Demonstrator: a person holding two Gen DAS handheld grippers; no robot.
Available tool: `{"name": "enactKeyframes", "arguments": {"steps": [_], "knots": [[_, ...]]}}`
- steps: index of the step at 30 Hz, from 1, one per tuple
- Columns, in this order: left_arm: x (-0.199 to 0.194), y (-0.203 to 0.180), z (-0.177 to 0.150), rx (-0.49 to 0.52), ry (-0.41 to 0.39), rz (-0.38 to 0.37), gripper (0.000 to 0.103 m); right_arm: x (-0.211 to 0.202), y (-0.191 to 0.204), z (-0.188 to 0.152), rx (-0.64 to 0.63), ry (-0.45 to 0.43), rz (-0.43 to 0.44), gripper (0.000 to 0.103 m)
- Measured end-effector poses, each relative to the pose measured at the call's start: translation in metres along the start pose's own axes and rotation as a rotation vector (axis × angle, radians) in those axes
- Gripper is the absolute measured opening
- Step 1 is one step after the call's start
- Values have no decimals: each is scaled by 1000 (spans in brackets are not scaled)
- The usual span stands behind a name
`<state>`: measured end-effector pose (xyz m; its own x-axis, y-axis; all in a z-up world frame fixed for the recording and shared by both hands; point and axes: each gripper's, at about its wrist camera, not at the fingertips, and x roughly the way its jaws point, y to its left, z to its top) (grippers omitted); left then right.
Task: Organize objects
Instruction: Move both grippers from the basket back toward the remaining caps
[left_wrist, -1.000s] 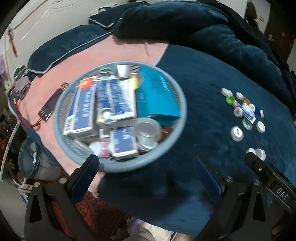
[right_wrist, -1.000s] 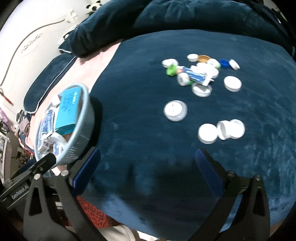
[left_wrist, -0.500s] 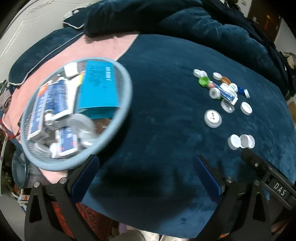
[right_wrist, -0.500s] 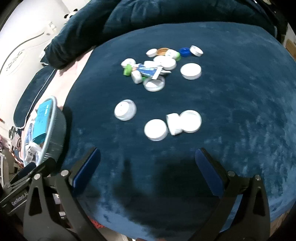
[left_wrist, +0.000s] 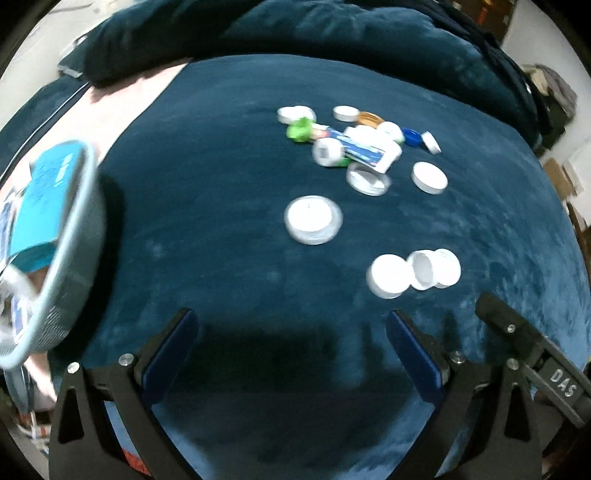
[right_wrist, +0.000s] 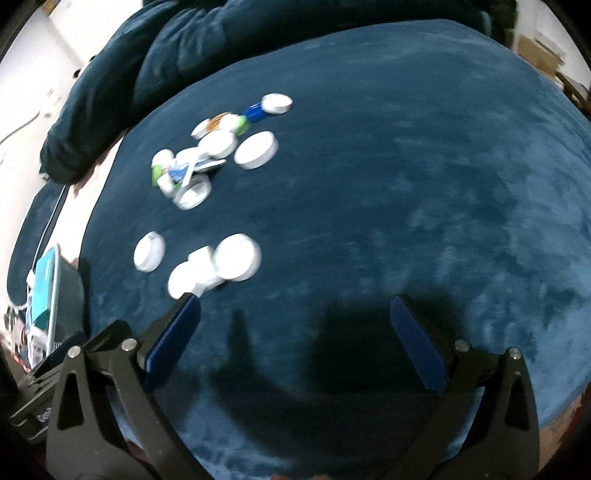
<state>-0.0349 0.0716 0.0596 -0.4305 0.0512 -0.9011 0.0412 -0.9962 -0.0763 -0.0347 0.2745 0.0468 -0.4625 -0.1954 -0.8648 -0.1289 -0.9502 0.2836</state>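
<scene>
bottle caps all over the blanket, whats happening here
A person with a gripper in each hand is tidying up. Both the left gripper and right gripper hover with jaws open and empty over the blue blanket. White caps and a small tube lie loose; the basket sits at the left.

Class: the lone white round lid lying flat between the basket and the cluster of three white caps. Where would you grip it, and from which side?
Grip the white lid across its rim, coming from above: it lies flat on the blue blanket, with clear space around it.
</scene>
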Motion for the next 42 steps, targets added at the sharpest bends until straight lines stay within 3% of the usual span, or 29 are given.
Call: {"name": "enactKeyframes", "arguments": {"steps": [7, 13, 16, 19, 20, 21, 23, 31, 36, 42], "knots": [[30, -27, 2, 66, 31, -14, 93, 0, -21, 4, 44, -17, -12, 103], [41, -35, 11, 63, 1, -38, 87, 2, -18, 4, 14, -24, -31, 103], [48, -30, 16, 42, 1, -59, 81, 2, -18, 3, 6, -21, -38, 103], [45, -24, 16, 23, -2, -47, 66, 3, -17, 3, 0, -22, -47, 103], [43, -22, 14, 22, -1, -21, 66, 3, -17, 3, -4, -23, -51, 103], [41, -19, 13, 121, 2, -57, 66, 4, -16, 4, -6, -23, -55, 103], [40, -8, 13, 103, -8, -11, 66, 6, -14, 4, -9, -24, -61, 103], [30, 35, 7, 19, 0, 3, 66, 13, 10, 8, -69, -41, -70, 103], [27, 55, 5, 4, 1, 4, 65, 26, 28, 14, -151, -65, -199, 103], [26, 72, 5, -28, 0, 4, 65, 27, 59, 8, -255, -73, -128, 103]]}}
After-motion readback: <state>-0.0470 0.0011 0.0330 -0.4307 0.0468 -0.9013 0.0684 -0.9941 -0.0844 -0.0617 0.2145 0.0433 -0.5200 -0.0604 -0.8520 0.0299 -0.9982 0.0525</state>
